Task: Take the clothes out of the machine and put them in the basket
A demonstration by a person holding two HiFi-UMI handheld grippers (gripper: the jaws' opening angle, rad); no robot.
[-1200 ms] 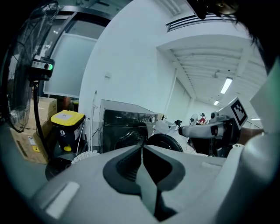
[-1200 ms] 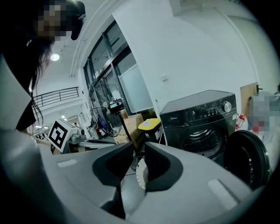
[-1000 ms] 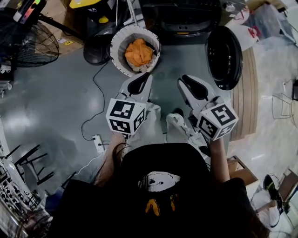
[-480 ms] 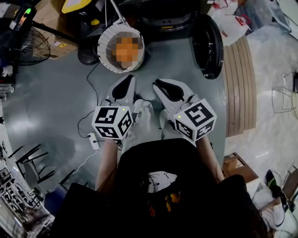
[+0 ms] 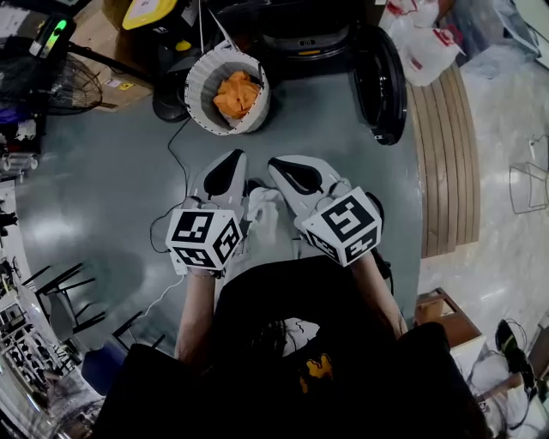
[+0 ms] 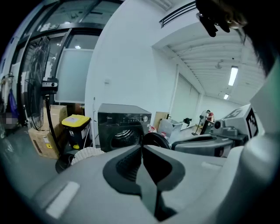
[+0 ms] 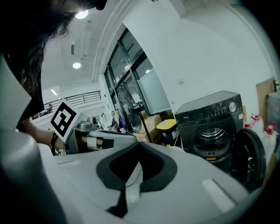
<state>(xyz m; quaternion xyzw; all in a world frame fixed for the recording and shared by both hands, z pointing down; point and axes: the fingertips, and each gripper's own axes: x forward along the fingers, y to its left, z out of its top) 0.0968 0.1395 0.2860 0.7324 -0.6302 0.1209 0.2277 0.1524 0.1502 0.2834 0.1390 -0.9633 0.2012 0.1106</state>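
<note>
A white woven basket [image 5: 199, 93] stands on the grey floor and holds an orange garment [image 5: 237, 93]. Behind it is the black machine [image 5: 317, 34], with its round door [image 5: 382, 81] swung open to the right. My left gripper [image 5: 233, 156] and right gripper [image 5: 276, 163] are held side by side close to the body, well short of the basket. The left gripper [image 6: 141, 146] is shut and empty, pointing at the machine [image 6: 124, 127]. The right gripper [image 7: 139, 144] has just been closing and is shut with nothing between its jaws. The machine's drum [image 7: 214, 140] looks dark.
A standing fan [image 5: 51, 86] and a yellow-lidded bin [image 5: 154, 10] are at the back left. A cable with a power strip [image 5: 171, 146] crosses the floor. A wooden platform [image 5: 442, 154], white bags [image 5: 420, 43] and a cardboard box [image 5: 437, 313] lie to the right.
Both grippers have drawn back from the basket toward the person's body and moved closer together. The basket and machine now sit farther away in the head view.
</note>
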